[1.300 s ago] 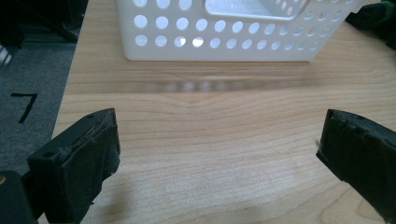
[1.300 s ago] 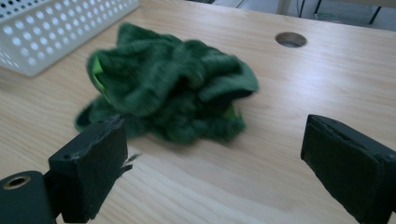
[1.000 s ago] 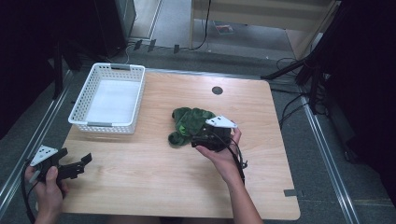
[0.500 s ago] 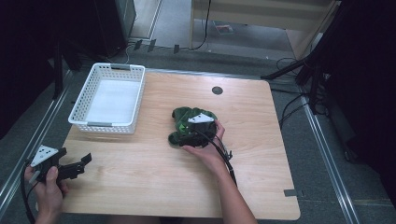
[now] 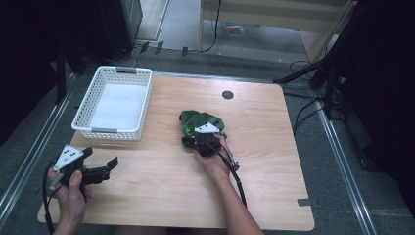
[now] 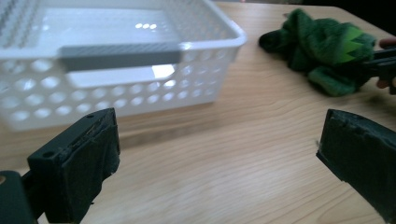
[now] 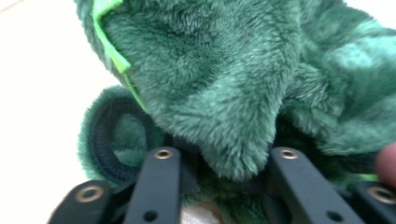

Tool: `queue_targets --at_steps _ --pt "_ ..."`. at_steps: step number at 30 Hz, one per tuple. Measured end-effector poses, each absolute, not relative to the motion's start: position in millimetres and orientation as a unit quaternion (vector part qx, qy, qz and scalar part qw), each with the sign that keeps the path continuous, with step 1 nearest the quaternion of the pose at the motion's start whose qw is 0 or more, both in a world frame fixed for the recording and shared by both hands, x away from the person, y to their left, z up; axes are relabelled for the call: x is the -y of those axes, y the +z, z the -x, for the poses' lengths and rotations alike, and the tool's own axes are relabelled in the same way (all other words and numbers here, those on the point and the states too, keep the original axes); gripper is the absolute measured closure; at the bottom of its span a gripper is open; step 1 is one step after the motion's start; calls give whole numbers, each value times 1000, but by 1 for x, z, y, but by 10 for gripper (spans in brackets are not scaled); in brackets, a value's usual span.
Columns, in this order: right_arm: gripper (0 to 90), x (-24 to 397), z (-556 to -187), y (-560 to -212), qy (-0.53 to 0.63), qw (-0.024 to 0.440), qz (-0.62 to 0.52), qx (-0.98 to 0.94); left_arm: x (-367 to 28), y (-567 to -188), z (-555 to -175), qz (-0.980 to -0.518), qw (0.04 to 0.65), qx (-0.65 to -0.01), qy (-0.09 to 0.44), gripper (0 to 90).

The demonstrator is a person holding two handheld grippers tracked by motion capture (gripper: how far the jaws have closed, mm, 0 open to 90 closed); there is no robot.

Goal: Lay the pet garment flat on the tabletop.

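1. Nearest, at the counter's front left corner, the left gripper hovers with its two fingers spread wide and nothing between them.
2. Midway, the right gripper has just closed its fingers, which now pinch one green plush toy lying near the counter's centre.
3. Farther left stands one white basket, well apart from the toy.
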State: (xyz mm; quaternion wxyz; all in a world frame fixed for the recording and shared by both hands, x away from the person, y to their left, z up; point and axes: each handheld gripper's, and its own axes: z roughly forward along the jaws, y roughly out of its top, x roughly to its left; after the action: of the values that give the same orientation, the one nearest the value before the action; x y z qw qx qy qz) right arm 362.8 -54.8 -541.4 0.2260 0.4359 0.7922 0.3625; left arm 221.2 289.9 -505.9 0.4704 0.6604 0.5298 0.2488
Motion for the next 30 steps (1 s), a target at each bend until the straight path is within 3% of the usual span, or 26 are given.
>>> queue_targets --at_steps 7,14,21,23,24,25,27,30 --pt "835 69 -343 -510 399 242 -416 -780 -257 -492 -238 -668 489 -509 237 0" --pt "836 91 -289 -468 447 235 -381 -774 -211 -482 -245 -688 506 -471 221 0" --pt "821 98 -234 -474 461 199 -359 -787 -190 -487 -240 -717 503 -439 200 0" --pt "698 101 -220 -481 465 191 -353 -789 -190 -492 -238 -723 500 -437 194 0" --pt "455 108 -214 -489 468 165 -353 -793 -191 -496 -237 -723 497 -440 190 0" --pt "455 108 -214 -489 468 165 -353 -793 -192 -499 -237 -724 496 -443 185 0" --pt "358 116 -211 -491 463 161 -367 -791 -195 -506 -238 -725 492 -449 178 0" --pt "336 124 -212 -489 464 175 -369 -787 -195 -511 -239 -725 489 -454 171 0"
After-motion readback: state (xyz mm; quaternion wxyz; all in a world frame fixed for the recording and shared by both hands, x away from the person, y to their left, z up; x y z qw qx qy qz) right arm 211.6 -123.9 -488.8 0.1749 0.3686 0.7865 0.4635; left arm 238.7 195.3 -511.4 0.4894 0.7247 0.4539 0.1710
